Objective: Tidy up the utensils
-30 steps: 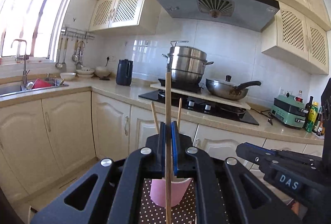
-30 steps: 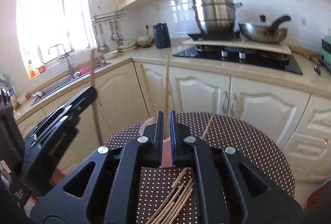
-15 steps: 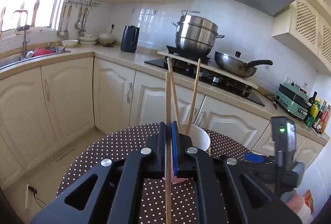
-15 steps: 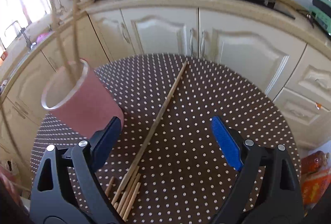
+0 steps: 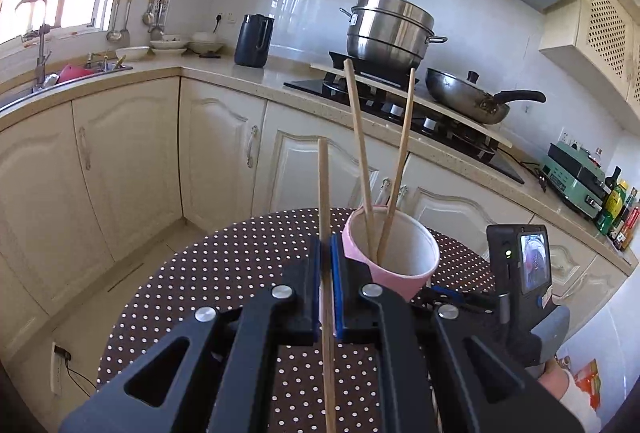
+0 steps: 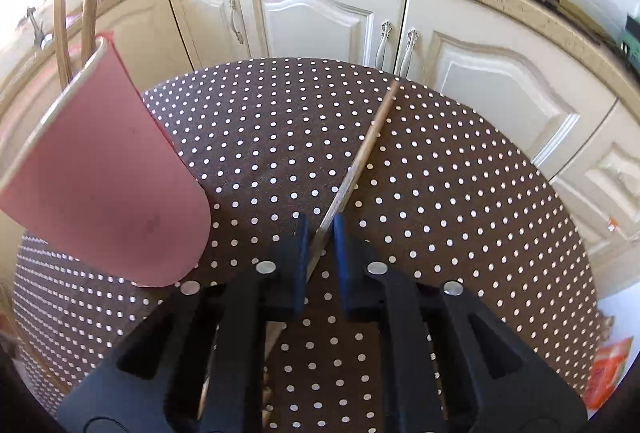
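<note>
My left gripper (image 5: 326,245) is shut on a wooden chopstick (image 5: 323,185) that stands upright, just left of the pink cup (image 5: 400,265). Two more chopsticks (image 5: 360,153) lean inside that cup. My right gripper (image 6: 320,237) points down at the dotted table (image 6: 460,193). Its jaws are closing around a chopstick (image 6: 368,145) lying diagonally on the cloth. A thin gap still shows beside the right pad. The pink cup (image 6: 104,169) stands just to that gripper's left. In the left wrist view the cup hides the right gripper's fingers, and only its camera body (image 5: 528,265) shows.
The round table has a brown cloth with white dots, and its far edge (image 5: 280,217) faces cream cabinet doors (image 6: 320,21). Behind are a counter with a hob, a steel pot (image 5: 390,29) and a pan (image 5: 468,97). An orange packet (image 6: 608,369) lies off the table's right edge.
The right gripper dropped to the table, opened wide, then narrowed around the lying chopstick. The left gripper sank with its chopstick, still shut, and tilted down toward the cup.
</note>
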`<state>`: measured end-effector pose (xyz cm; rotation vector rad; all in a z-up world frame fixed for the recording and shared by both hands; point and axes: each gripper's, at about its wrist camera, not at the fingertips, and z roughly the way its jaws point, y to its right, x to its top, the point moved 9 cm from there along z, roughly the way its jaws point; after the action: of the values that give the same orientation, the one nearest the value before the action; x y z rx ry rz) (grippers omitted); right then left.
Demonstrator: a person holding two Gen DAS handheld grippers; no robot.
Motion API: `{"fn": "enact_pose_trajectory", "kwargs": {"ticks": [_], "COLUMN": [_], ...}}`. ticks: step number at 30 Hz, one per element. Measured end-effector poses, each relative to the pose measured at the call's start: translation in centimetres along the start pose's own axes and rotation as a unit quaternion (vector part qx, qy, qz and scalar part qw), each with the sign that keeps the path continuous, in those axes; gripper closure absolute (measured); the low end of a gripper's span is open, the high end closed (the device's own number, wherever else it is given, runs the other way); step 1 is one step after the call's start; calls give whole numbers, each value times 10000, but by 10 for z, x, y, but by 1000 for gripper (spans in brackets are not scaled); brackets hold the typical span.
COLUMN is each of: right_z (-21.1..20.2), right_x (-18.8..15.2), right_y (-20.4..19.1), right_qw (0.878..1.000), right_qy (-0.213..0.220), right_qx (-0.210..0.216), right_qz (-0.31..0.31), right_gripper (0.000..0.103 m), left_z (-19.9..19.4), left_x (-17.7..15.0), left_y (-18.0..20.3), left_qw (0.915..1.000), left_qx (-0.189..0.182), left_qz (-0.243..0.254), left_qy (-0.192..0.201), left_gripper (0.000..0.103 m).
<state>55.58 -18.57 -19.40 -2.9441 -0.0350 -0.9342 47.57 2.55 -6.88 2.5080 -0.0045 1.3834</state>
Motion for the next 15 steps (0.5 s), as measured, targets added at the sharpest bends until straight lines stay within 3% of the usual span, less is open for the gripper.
{"fn": "enact_pose_trajectory", "kwargs": {"ticks": [6,15], "right_z": [-32,-107], "right_x": [-1,17], "right_y": [3,3], "right_qw": [9984,9884], "right_qy": [254,1256], "right_qx": [427,709], "right_qz": [255,481], "right_gripper": [97,97], "left_z": [-7,-32], "left_x": [6,23], "left_y": [10,25], "left_qw": [9998,9983], "left_qx": [-4,-62], "left_qz": [131,169], "left_qy": [170,550], "left_gripper": [97,97]}}
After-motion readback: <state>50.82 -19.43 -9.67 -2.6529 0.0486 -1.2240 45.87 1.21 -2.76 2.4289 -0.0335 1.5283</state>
